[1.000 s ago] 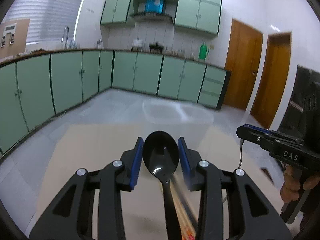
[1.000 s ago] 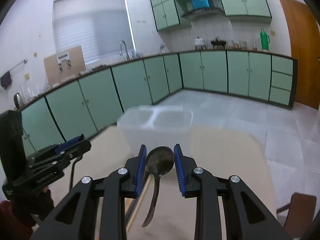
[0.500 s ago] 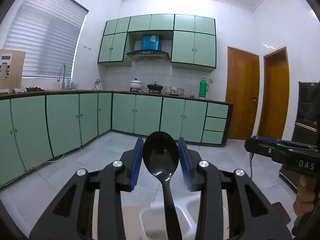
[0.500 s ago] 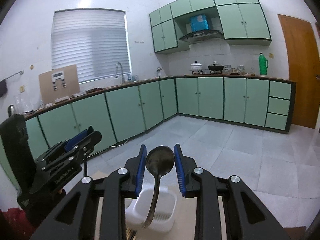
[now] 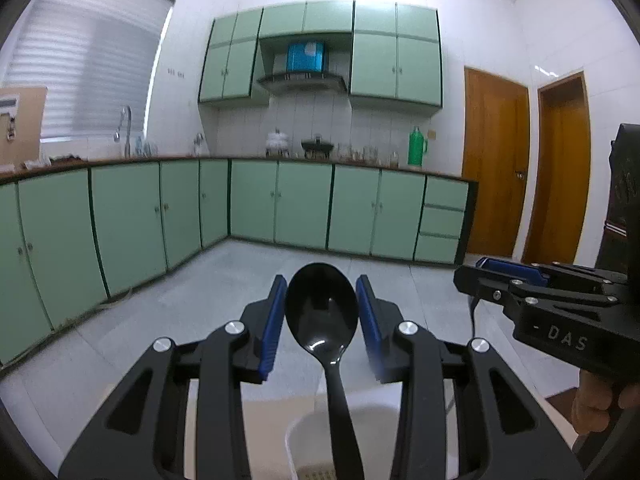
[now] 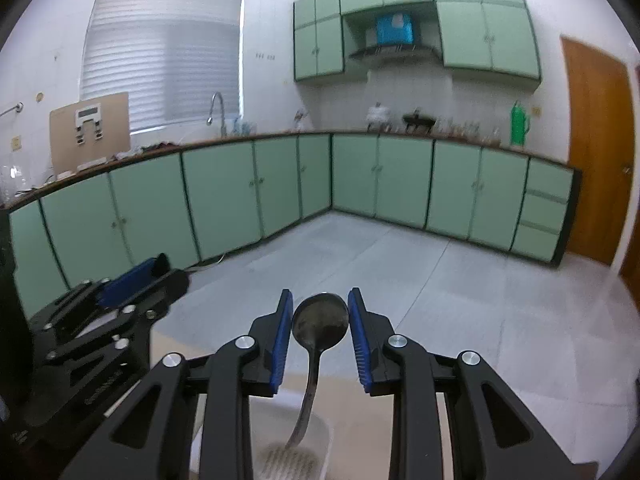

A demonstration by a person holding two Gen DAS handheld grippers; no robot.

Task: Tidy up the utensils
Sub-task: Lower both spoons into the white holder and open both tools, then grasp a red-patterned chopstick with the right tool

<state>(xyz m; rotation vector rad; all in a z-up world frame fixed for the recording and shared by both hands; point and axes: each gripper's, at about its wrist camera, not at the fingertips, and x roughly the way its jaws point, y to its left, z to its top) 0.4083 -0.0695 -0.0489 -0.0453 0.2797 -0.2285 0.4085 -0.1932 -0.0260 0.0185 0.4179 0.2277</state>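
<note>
A: Black spoon (image 5: 321,312)?
B: Glossy plastic, smooth.
A: Grey spoon (image 6: 319,322)?
B: Dull metal, tarnished.
A: Holder (image 5: 384,432)?
B: White plastic, matt.
A: Doors (image 5: 494,164)?
B: Varnished wood.

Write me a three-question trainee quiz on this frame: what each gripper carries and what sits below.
1. True or false: the left gripper holds a black spoon by its bowl, between the jaws.
2. The spoon in the right gripper is: A wooden, B metal, C white plastic.
3. Fill in: below each spoon's handle sits a white ____.

Key: 1 true; 2 B; 3 container (a slotted white plastic holder, only partly in view).
</note>
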